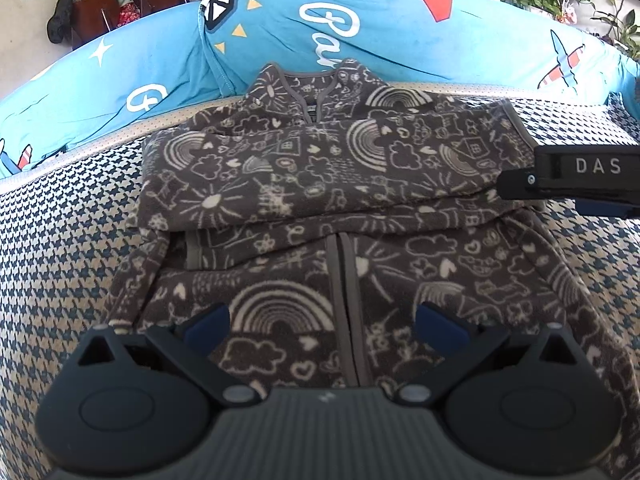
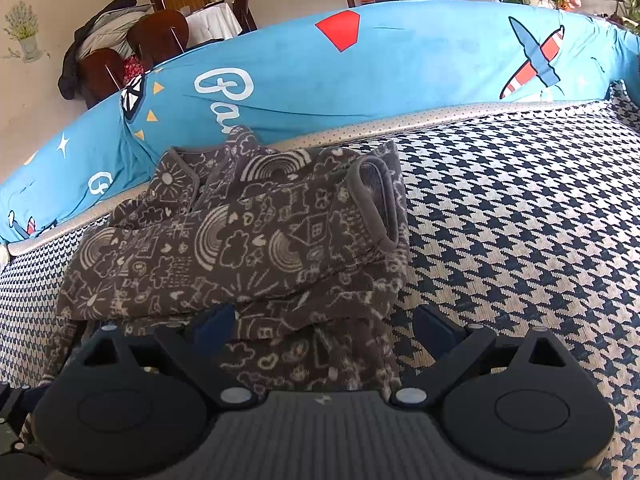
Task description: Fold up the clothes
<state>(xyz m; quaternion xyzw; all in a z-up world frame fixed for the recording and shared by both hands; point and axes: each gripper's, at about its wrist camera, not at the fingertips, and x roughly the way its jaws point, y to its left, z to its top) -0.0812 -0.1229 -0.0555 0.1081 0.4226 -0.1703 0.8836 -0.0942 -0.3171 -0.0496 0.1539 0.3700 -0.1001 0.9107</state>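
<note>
Right under the wide-open left claw (image 1: 322, 330) lies the gray jacket (image 1: 320, 184) on the checked sofa seat (image 1: 60, 240), stretching away toward its collar. Over the jacket's right edge, the right claw (image 2: 324, 330) gapes open too, gripping nothing.

You have a houndstooth-covered sofa seat (image 2: 520, 240) carrying the grey doodle-print fleece jacket (image 1: 320, 184), which lies directly on it with sleeves folded across.

One patterned fleece jacket (image 1: 320, 184) lies ahead of the jaws, on one houndstooth cover (image 2: 520, 220), before one blue printed sheet (image 1: 400, 32). Two wooden chairs (image 2: 132, 52) stand beyond.
</note>
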